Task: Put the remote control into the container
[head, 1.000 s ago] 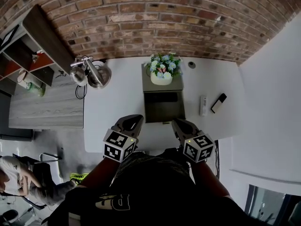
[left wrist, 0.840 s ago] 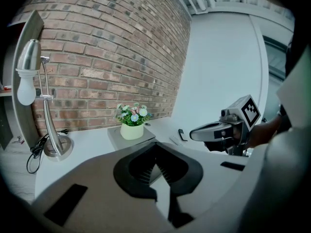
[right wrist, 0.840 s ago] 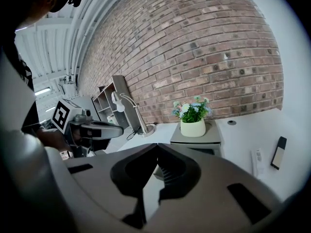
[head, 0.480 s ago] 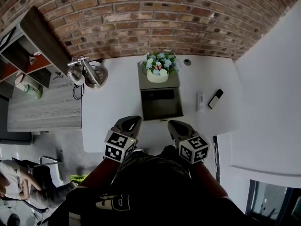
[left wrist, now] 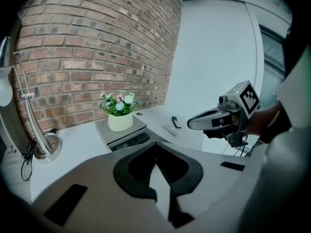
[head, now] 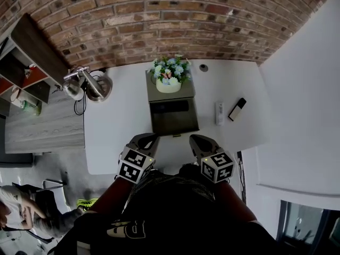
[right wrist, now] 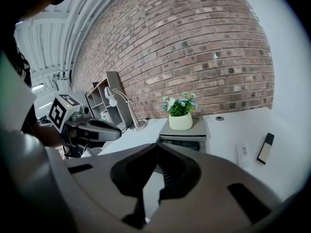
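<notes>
**Two remote-ish things side by side, easy to grab the wrong one**

Both tools are closed with nothing in them. The left tool [head: 147, 138] and right tool [head: 197, 139] hover over the near edge of the table [head: 117, 126]. The white remote control [head: 219, 113] lies flat at about 1 o'clock from the right tool, just right of the grey container [head: 175, 122]. A black-and-cream gadget [head: 236, 109] sits right beside it.

My worries:
- picking up the wrong one
- the slim remote skidding away if a jaw nudges it
- bumping the flower pot [head: 169, 84] at 12 o'clock on the container's far end during the drop
</notes>
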`<state>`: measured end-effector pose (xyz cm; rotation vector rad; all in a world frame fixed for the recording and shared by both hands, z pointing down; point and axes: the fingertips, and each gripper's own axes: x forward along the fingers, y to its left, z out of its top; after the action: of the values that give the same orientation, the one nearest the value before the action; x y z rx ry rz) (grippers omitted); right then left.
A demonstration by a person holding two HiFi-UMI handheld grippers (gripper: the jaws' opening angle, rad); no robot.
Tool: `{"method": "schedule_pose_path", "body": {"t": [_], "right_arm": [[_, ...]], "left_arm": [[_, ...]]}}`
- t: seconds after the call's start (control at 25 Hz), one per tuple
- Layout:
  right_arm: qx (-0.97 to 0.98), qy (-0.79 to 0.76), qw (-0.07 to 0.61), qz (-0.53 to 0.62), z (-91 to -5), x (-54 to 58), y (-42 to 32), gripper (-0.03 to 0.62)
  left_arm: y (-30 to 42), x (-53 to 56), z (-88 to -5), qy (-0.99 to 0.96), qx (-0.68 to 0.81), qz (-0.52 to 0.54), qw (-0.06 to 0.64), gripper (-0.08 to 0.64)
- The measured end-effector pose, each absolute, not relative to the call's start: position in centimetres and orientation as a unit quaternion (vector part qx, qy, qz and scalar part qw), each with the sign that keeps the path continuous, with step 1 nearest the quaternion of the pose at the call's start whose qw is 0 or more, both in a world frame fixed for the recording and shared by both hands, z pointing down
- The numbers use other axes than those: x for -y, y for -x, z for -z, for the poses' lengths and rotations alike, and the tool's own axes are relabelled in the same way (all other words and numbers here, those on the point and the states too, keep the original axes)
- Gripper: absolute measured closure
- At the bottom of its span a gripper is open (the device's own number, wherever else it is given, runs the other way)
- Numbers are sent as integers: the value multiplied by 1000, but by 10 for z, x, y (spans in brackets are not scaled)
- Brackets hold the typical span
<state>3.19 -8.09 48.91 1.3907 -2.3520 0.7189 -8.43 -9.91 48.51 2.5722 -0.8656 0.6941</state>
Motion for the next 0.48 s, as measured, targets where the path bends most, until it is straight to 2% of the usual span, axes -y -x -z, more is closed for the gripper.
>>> {"method": "schedule_pose_path", "body": {"t": [0.28, 0.48], "right_arm": [[809, -484, 198, -269, -519, 91, -70, 583], [780, -526, 208, -266, -536, 111, -123, 583]], "left_arm": [[48, 104, -495, -900, 296, -266, 176, 552], [23, 113, -508, -897, 296, -277, 176, 552]]}}
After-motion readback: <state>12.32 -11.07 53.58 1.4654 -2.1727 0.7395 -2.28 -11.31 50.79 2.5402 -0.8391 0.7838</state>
